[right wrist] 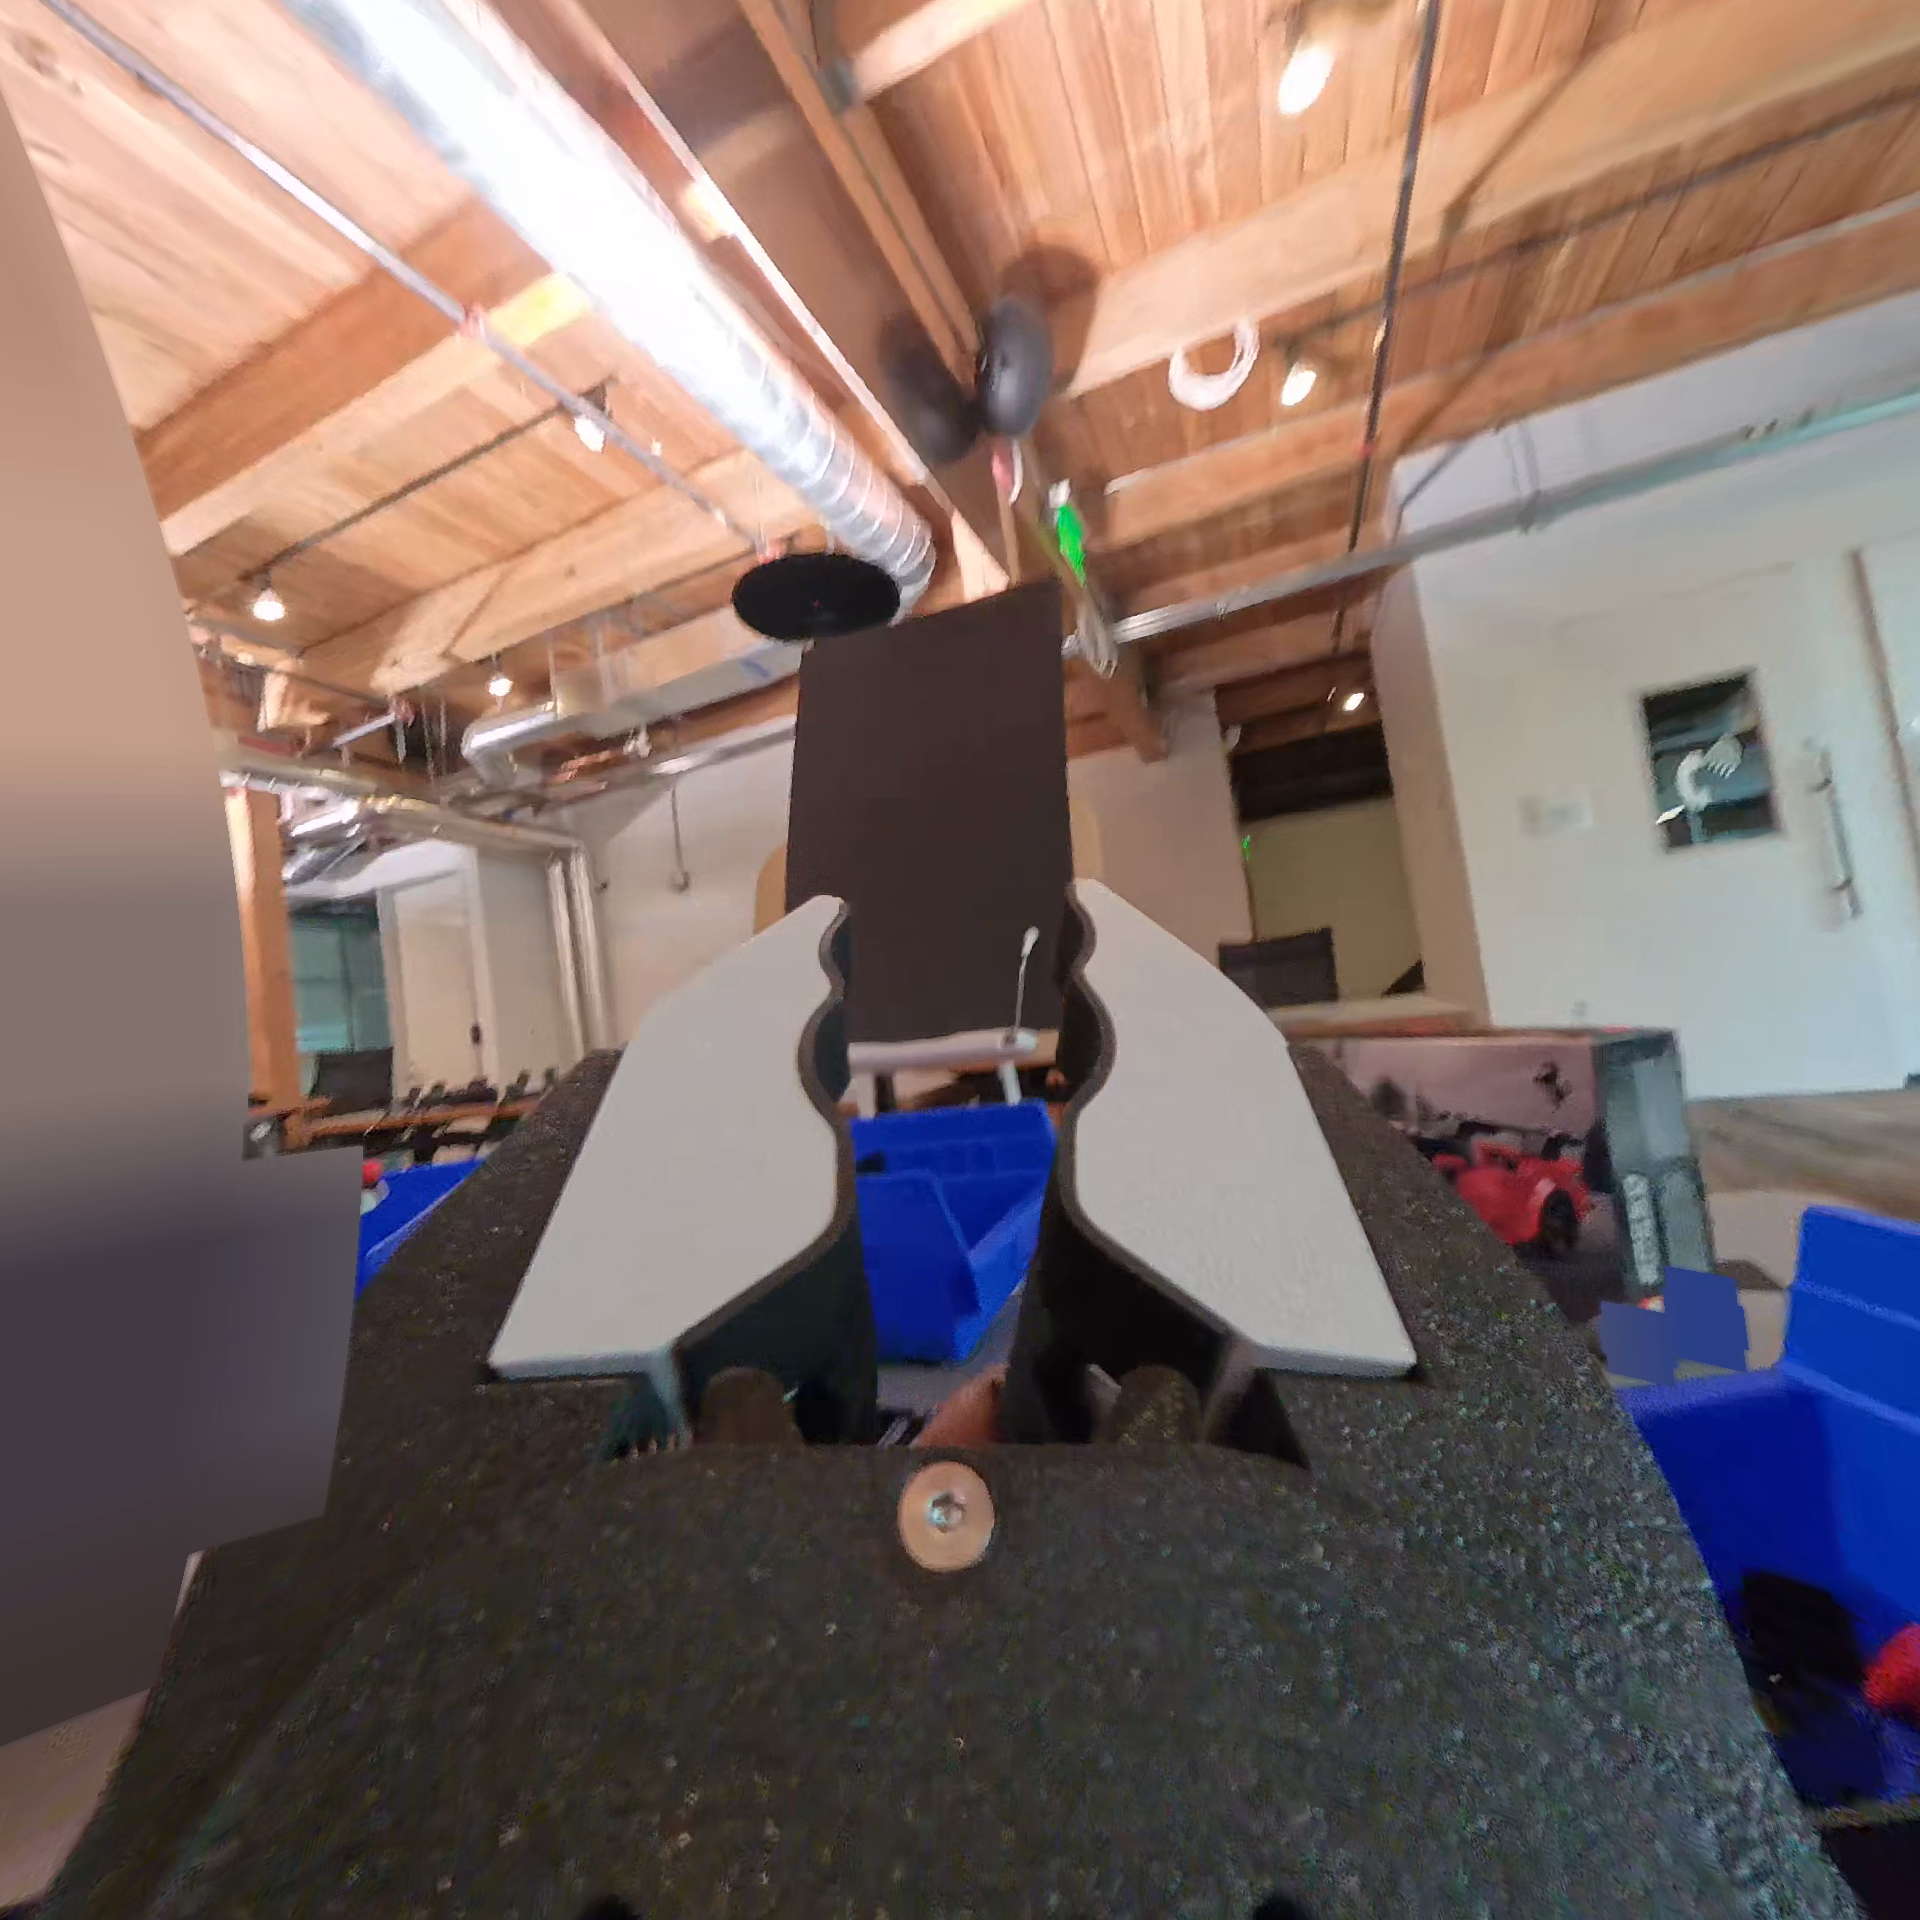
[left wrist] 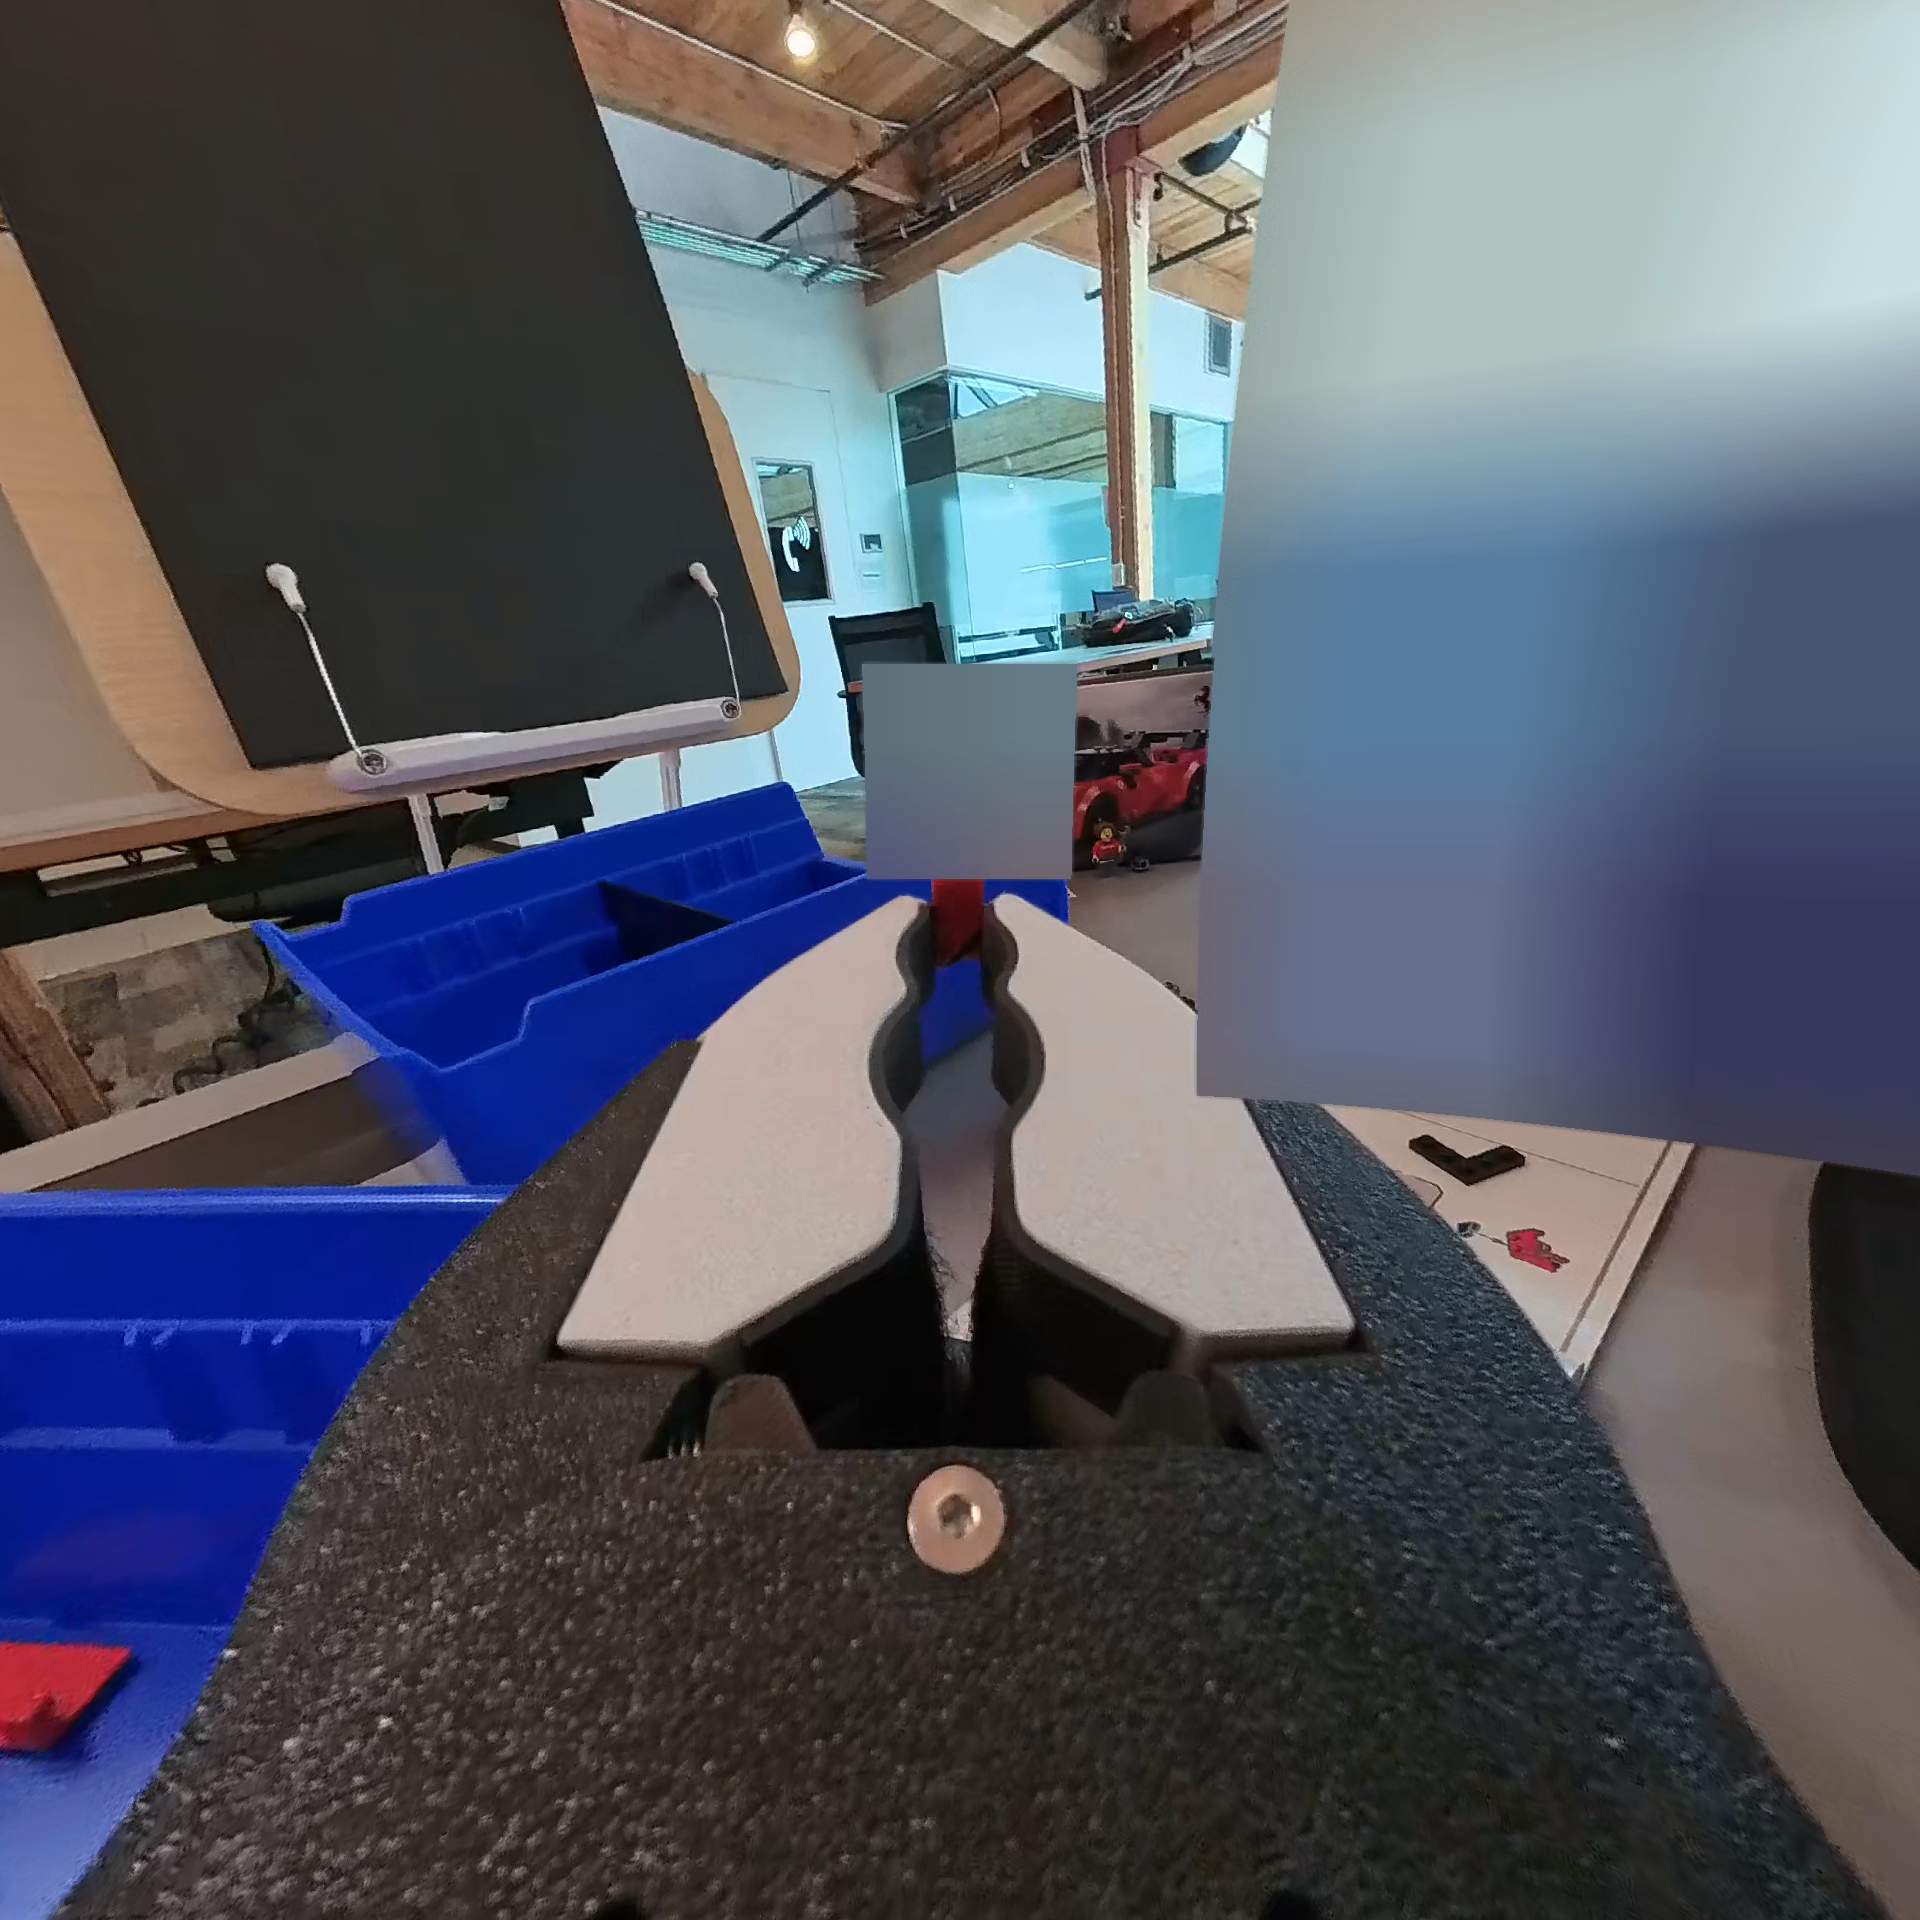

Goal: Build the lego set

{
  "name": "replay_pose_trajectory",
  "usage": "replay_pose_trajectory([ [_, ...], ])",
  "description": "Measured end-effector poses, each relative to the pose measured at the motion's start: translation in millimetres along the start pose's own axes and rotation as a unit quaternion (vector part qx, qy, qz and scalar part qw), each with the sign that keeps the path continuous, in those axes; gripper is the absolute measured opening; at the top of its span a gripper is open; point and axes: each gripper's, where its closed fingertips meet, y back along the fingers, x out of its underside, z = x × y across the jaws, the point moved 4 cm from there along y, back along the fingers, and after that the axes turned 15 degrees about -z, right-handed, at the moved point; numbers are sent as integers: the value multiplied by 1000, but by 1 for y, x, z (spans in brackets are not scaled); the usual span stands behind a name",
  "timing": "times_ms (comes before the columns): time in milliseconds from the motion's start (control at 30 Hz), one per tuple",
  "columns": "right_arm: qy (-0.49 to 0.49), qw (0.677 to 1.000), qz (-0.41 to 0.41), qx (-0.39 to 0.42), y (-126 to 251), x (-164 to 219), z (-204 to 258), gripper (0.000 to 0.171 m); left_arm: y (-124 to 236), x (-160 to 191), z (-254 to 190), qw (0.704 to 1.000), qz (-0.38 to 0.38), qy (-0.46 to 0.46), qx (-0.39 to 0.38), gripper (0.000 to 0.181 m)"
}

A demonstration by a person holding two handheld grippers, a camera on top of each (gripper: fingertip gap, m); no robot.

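Observation:
My left gripper (left wrist: 956, 925) is shut on a small red lego piece (left wrist: 956, 920) pinched at its fingertips; the piece's upper part is hidden by a mosaic patch. It is held up above the table, in front of a blue bin (left wrist: 582, 966). A red flat piece (left wrist: 52, 1688) lies in the near blue bin (left wrist: 156, 1403) at the lower left. A black L-shaped piece (left wrist: 1467, 1158) and a small red piece (left wrist: 1536, 1247) lie on a white sheet (left wrist: 1558, 1226) to the right. My right gripper (right wrist: 956, 925) is open and empty, tilted up toward the ceiling.
The lego set's box with a red car picture stands behind (left wrist: 1143, 790) and shows at the right in the right wrist view (right wrist: 1507, 1143). Blue bins (right wrist: 956, 1226) lie ahead of the right gripper, another (right wrist: 1818, 1455) to its right. A black board on a stand (left wrist: 364, 364) rises at the left. My hands' fingertips stand some 35 centimetres from each other.

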Motion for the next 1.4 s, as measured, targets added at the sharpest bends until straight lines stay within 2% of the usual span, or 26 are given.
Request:
replay_pose_trajectory([
  [133,-30,993,99,-54,-1,35,16,31,-2,1,-9,999,4,-25,26,7],
  [233,-54,974,202,-90,5,73,29,30,-3,-1,-20,998,-13,-28,62,7],
  [367,-42,939,319,-117,19,114,40,31,-3,-9,-30,985,-61,112,118,7],
  [533,-5,916,374,-146,28,130,47,31,-2,-13,-15,955,-106,257,104,7],
  [800,16,894,416,-164,36,141,51,31,0,-15,-11,927,-133,335,102,7],
  [933,13,892,420,-166,37,142,52,31,-1,-14,-15,938,-119,306,113,7],
  [1033,15,896,420,-146,35,142,48,42,-3,-11,-25,956,-87,248,131,7],
  [1133,3,896,421,-141,35,142,47,44,-3,-9,-38,966,-68,188,167,7],
  [1300,-7,885,439,-158,37,147,51,38,-1,-8,-66,970,-51,64,230,7],
  [1400,-34,869,459,-184,36,155,61,31,-1,-3,-79,970,-43,13,241,7],
])
